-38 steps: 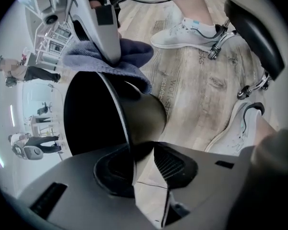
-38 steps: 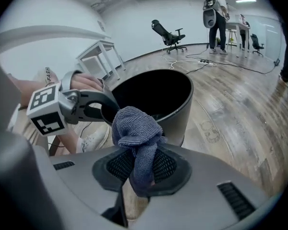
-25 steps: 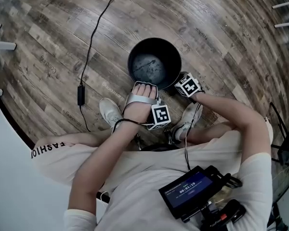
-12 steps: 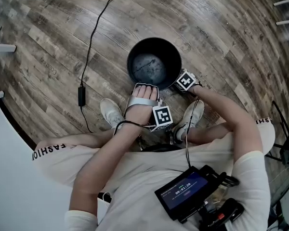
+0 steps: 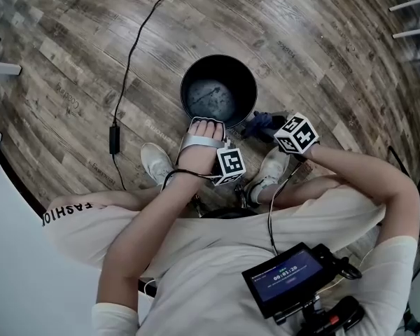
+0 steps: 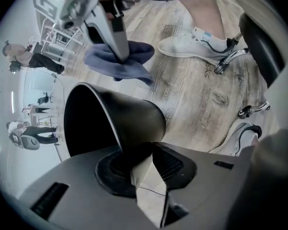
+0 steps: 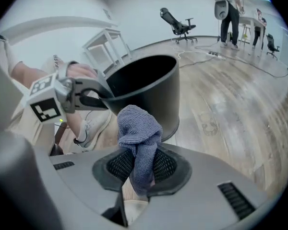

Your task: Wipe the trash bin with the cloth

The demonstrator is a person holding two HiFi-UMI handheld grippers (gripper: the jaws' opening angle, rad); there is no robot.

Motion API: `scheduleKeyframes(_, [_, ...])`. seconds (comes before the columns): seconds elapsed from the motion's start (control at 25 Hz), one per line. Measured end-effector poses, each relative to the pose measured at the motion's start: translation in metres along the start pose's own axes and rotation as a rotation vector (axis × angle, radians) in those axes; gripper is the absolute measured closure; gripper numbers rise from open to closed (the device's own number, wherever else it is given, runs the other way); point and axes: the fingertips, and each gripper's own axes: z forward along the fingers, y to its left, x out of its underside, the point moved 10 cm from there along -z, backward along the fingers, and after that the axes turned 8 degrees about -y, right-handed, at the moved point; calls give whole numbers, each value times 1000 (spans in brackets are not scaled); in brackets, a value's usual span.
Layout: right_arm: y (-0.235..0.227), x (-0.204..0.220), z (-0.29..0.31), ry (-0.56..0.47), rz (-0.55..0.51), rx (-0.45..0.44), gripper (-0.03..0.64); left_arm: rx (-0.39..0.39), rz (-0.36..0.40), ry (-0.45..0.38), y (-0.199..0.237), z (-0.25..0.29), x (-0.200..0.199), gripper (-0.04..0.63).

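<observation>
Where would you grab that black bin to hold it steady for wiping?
Take the bin by its rim on the side nearest the person, coming down from above, one jaw inside and one outside. Its round body looks too wide to span, but its wall is thin and its top open. The left gripper is clamped there that way.

**Dull black bin, looped cloth, grained boards**

The trash bin (image 5: 246, 82) looks like smooth black plastic with a dull sheen on its outer wall. Its inside bottom is scuffed and streaked grey. The cloth (image 7: 138, 128) is blue-grey and soft, with a nubbly looped pile. The floor (image 5: 322, 47) is wood-look planking, strongly grained, with a faint satin shine. The right gripper (image 7: 138, 174) and left gripper (image 6: 137, 152) have matt grey plastic shells, and their pads (image 7: 167, 166) are black and finely ribbed.
</observation>
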Motion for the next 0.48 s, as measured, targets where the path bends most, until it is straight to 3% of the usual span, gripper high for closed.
scheduleKeyframes(0.24, [16,-45,-6,-93,-46,-13,541,3,4,-3,0,0,1,486])
scheduleKeyframes(0.48, [11,-28,32,-44,-54,5,541,13,30,-26,-1,-1,3,486])
